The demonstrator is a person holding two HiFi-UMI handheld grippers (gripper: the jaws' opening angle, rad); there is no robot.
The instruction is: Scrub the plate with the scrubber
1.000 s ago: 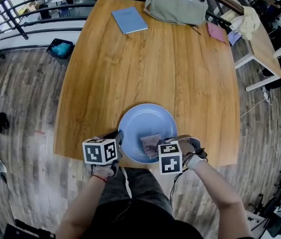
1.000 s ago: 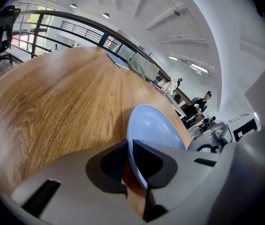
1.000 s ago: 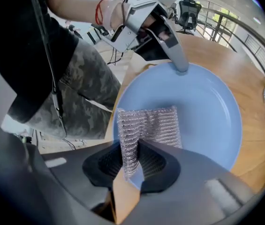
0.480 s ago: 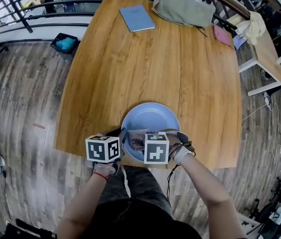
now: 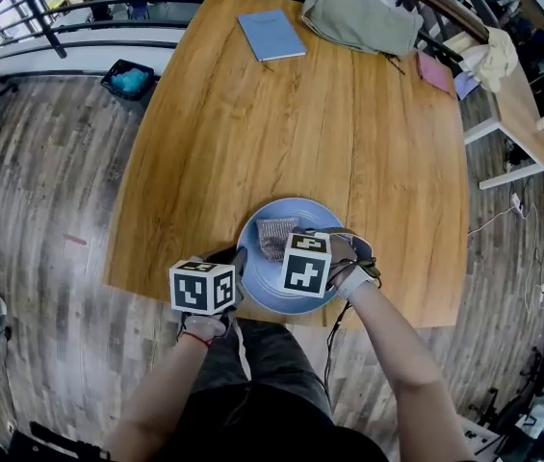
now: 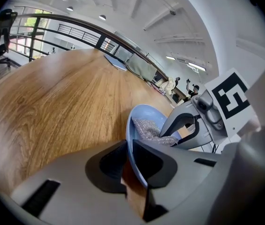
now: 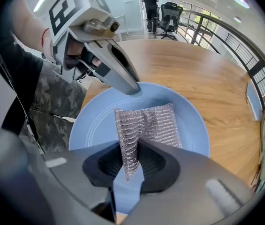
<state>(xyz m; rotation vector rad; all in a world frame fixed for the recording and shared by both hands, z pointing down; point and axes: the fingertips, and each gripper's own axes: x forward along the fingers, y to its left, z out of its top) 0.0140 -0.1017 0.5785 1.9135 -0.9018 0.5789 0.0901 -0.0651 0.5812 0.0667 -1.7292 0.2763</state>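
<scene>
Right at the near edge of the wooden bench (image 5: 300,114) sits the blue plate (image 5: 296,203), and the person works on it with both hands. The left claw (image 6: 131,165) is clamped on the plate's near-left rim, one jaw over the rim and one under it, and slants down towards the bench. The right claw (image 7: 128,168) points steeply down into the plate and is closed on the scrubber (image 7: 151,123), a grey, silvery mesh pad. Its jaws pinch one fold of the pad. The rest of the pad spreads out flat on the plate's inner surface, towards the plate's far-left side as seen from the head view. The two claws are near each other, the left at the rim and the right over the middle of the plate. At the far end of the bench, well apart from the plate, lie a blue notebook (image 5: 272,35), an olive bag (image 5: 361,17) and a small pink item (image 5: 434,70).
</scene>
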